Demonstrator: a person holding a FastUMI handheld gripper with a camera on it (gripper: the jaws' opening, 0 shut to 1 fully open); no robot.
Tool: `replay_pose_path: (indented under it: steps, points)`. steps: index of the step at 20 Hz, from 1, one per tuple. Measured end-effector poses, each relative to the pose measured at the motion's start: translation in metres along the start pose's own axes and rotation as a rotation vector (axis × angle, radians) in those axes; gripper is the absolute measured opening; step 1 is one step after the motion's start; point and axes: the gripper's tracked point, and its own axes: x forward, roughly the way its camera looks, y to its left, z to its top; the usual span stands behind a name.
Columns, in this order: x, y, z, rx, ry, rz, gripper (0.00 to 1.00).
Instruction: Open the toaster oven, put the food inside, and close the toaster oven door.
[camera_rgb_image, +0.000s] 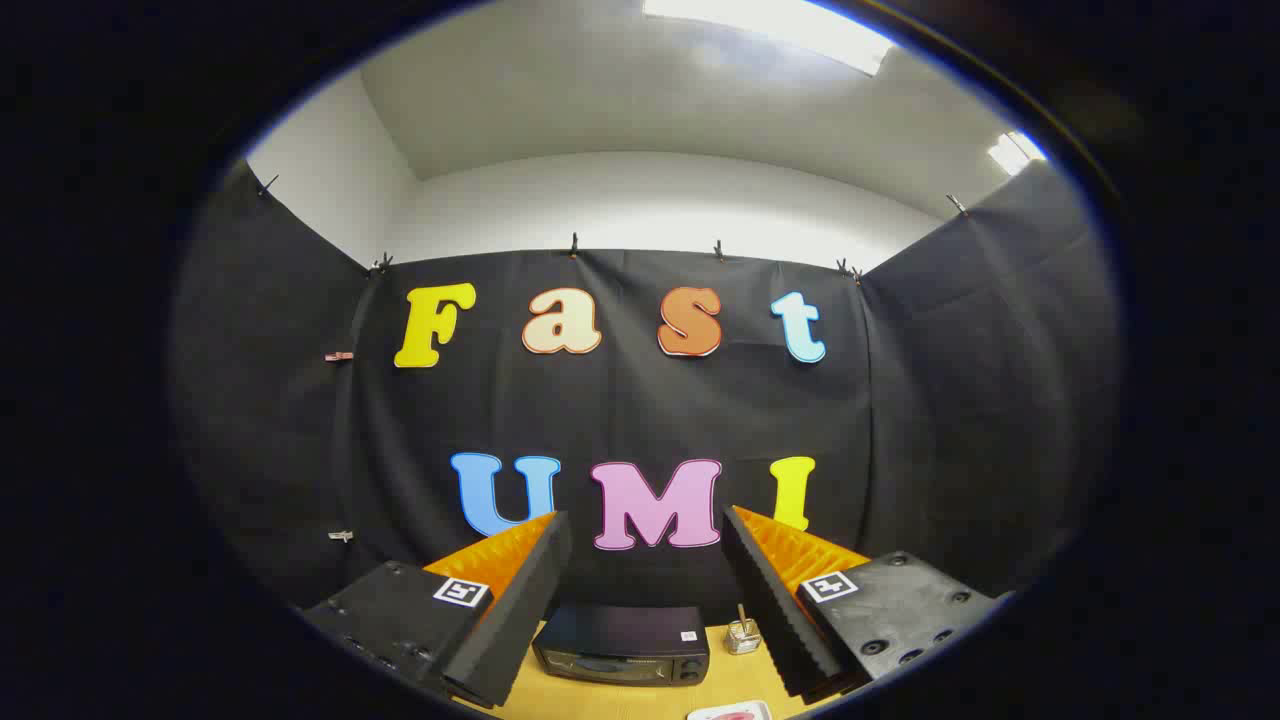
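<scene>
On the desk (560, 695), ahead: I see the toaster oven (622, 645), door shut, between and beyond my fingers.
Hand-held gripper (645, 540): fingers spread wide, gripping nothing (raised high).
Beside oven: small glass jar (742, 636).
Near edge: a plate (730, 712) with something red on it.

- The gripper (645, 525) has two wedge-shaped fingers (520, 600) with ribbed inner faces.
- Black mounting blocks with recessed screw holes each carry a small square black-and-white marker (461, 591).
</scene>
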Motion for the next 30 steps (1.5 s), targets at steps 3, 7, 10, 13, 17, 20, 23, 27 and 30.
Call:
replay_pose_path:
  steps: [3, 7, 10, 13, 17, 20, 23, 27, 30]
  points:
    - [0.000, 0.000, -0.001, 0.002, 0.008, 0.003, 0.97]
    - [0.002, -0.001, -0.002, 0.013, 0.020, 0.000, 0.97]
    - [0.003, -0.001, -0.001, 0.017, 0.017, -0.001, 0.97]
    - [0.003, 0.000, -0.002, 0.023, 0.022, 0.005, 0.97]
    - [0.008, 0.000, -0.018, 0.016, 0.054, 0.019, 0.97]
    - [0.019, 0.001, -0.033, -0.010, 0.077, 0.021, 0.97]
    - [0.024, 0.003, -0.037, 0.015, 0.073, 0.032, 0.97]
    - [0.035, -0.005, -0.045, 0.037, 0.075, 0.026, 0.97]
    - [0.042, -0.007, -0.057, 0.027, 0.091, 0.025, 0.97]
